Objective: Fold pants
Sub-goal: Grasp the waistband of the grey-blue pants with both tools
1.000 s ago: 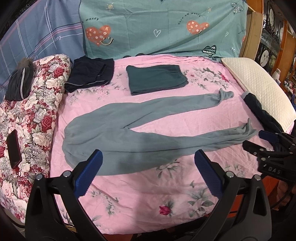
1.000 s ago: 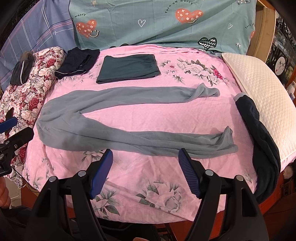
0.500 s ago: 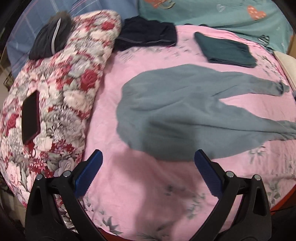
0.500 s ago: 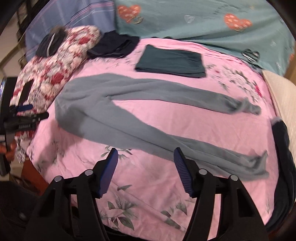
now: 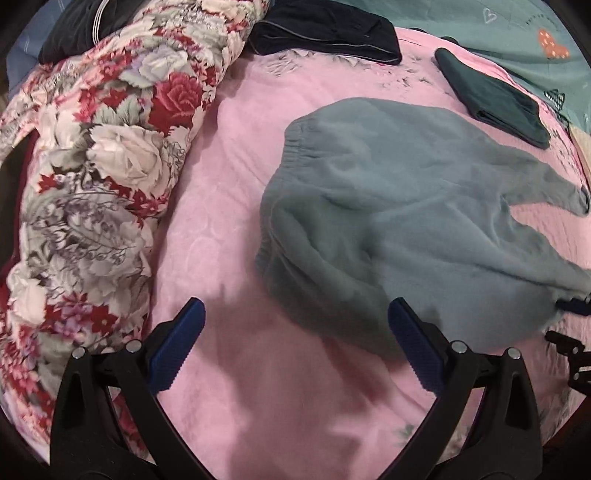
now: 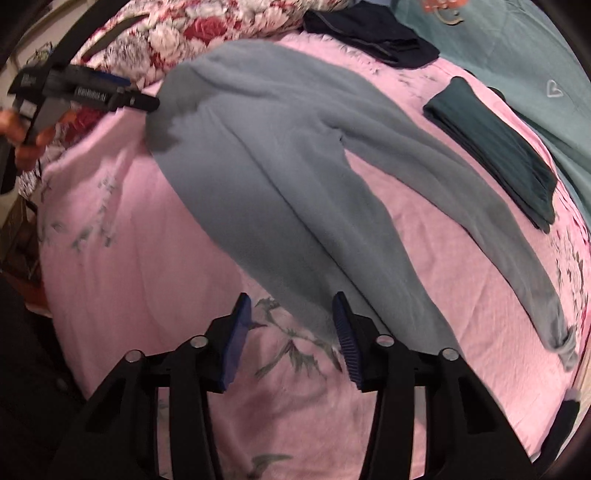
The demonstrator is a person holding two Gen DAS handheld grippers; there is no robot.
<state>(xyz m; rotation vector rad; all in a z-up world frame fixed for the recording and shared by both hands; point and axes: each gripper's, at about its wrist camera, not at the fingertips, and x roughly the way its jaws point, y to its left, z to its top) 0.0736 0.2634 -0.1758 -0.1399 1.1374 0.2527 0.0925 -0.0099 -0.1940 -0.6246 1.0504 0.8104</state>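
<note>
Grey pants [image 5: 406,206] lie spread flat on the pink bed sheet [image 5: 229,206], waistband to the left, legs running right. My left gripper [image 5: 295,339] is open and empty, hovering just short of the waistband's near corner. In the right wrist view the pants [image 6: 280,155] run from upper left to lower right. My right gripper [image 6: 291,339] is open and empty, its fingertips at the near edge of the near leg. The left gripper also shows in the right wrist view [image 6: 144,103] at the waistband.
A floral quilt [image 5: 96,177] is piled along the left of the bed. Folded dark navy clothes [image 5: 325,29] and a folded dark green garment [image 5: 495,99] lie at the back. A teal sheet [image 6: 517,55] hangs behind.
Both grippers have swung left and dropped closer to the bed. The left one now faces the waistband, the right one the near leg. The right jaws have narrowed. The pants have not moved.
</note>
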